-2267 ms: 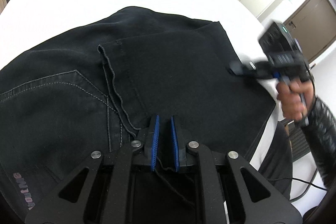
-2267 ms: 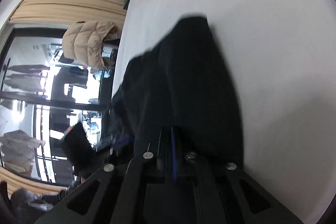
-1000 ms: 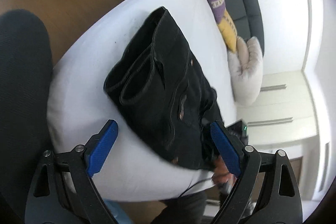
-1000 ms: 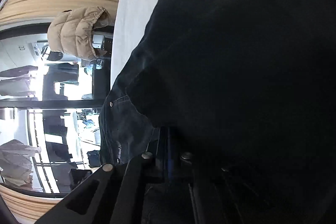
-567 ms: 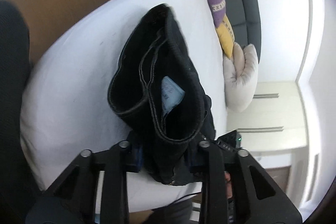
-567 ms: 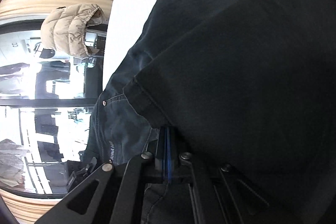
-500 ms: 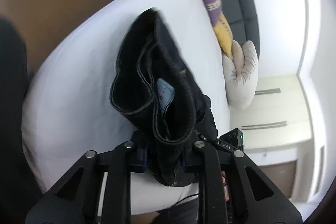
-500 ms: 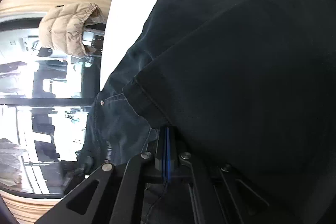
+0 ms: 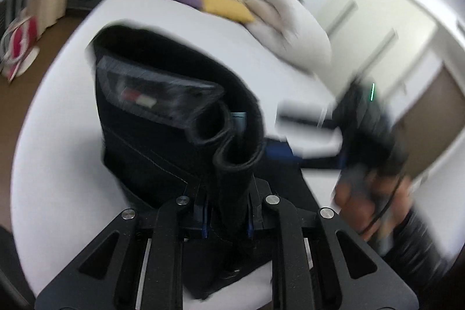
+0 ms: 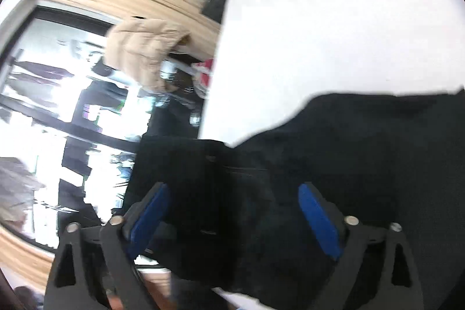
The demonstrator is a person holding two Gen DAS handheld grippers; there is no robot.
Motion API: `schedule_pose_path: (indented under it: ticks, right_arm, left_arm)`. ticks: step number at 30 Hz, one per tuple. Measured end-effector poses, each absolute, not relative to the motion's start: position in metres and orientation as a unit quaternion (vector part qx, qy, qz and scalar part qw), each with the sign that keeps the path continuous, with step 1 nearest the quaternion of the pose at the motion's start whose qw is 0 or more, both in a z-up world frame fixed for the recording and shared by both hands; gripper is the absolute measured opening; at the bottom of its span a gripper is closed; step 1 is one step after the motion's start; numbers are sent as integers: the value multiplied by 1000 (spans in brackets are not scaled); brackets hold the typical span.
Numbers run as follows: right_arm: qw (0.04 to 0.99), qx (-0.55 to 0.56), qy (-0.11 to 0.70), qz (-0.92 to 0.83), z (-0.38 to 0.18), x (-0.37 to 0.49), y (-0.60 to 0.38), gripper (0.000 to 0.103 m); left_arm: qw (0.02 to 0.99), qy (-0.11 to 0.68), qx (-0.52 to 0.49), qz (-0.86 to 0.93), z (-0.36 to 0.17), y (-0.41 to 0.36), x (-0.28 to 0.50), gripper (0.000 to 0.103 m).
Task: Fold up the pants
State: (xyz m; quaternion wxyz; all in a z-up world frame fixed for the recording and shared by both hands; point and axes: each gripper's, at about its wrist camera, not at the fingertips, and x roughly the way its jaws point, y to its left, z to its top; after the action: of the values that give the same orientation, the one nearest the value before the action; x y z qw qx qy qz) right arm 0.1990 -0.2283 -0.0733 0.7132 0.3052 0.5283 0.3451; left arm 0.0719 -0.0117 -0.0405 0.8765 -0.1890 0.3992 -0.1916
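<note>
So the black denim pants (image 9: 162,118) are bunched into a thick folded bundle over the white bed (image 9: 66,135), long axis running away from our left gripper (image 9: 226,218), rolled edges facing us. Its jaws are clamped narrow on the near end. A second ago they were spread wide with the pants lying flat. Our right gripper (image 10: 232,211) was pinched shut; now its jaws are opening, dark cloth between them, pads clear.

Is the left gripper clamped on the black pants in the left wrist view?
Yes, the left gripper pinches a thick bunch of the black pants between its fingers.
</note>
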Motion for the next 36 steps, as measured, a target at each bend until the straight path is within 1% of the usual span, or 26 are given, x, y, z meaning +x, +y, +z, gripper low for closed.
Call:
schedule_pose_path:
  ticks: [3, 5, 7, 10, 12, 14, 15, 16, 17, 18, 19, 25, 31, 36]
  right_arm:
    - [696, 281, 537, 384, -60, 201, -224, 94]
    - [698, 256, 538, 397, -53, 200, -216, 94]
    - [699, 240, 543, 399, -53, 200, -211, 94]
    - [691, 216, 563, 398, -61, 201, -198, 94]
    - [688, 194, 592, 373, -77, 204, -192, 89]
    - [671, 201, 615, 362, -96, 208, -193, 67]
    - [663, 212, 618, 366, -103, 210, -194, 60]
    - [661, 217, 615, 372, -104, 210, -194, 41]
    - [664, 217, 611, 373, -105, 209, -195, 31]
    - [669, 214, 608, 369, -104, 208, -196, 27]
    - [677, 212, 603, 364, -103, 207, -198, 21]
    - [704, 227, 577, 346, -93, 195, -220, 18]
    - [707, 275, 570, 316, -105, 190, -285, 17]
    - [697, 308, 578, 293, -123, 198, -330, 17]
  left_arm:
    - [878, 412, -128, -208, -52, -46, 72, 16]
    - [877, 418, -111, -211, -59, -65, 79, 14]
    - [877, 421, -89, -213, -68, -82, 91, 14]
    - [880, 418, -62, -216, -69, -95, 85, 14]
    - [883, 414, -45, -218, -70, -95, 67, 14]
    - [883, 413, -31, -218, -75, -102, 60, 13]
    - [882, 415, -28, -220, -79, -104, 58, 13]
    - [882, 416, -26, -221, -84, -105, 55, 13]
    - [882, 417, -19, -221, -86, -108, 55, 13]
    - [883, 415, -15, -220, -86, -109, 55, 13]
    - [883, 414, -12, -221, -85, -110, 56, 13]
    - [876, 414, 4, -249, -85, -124, 54, 13]
    - [857, 417, 41, -300, -87, -177, 63, 13]
    - [839, 430, 74, -326, -100, -232, 74, 13]
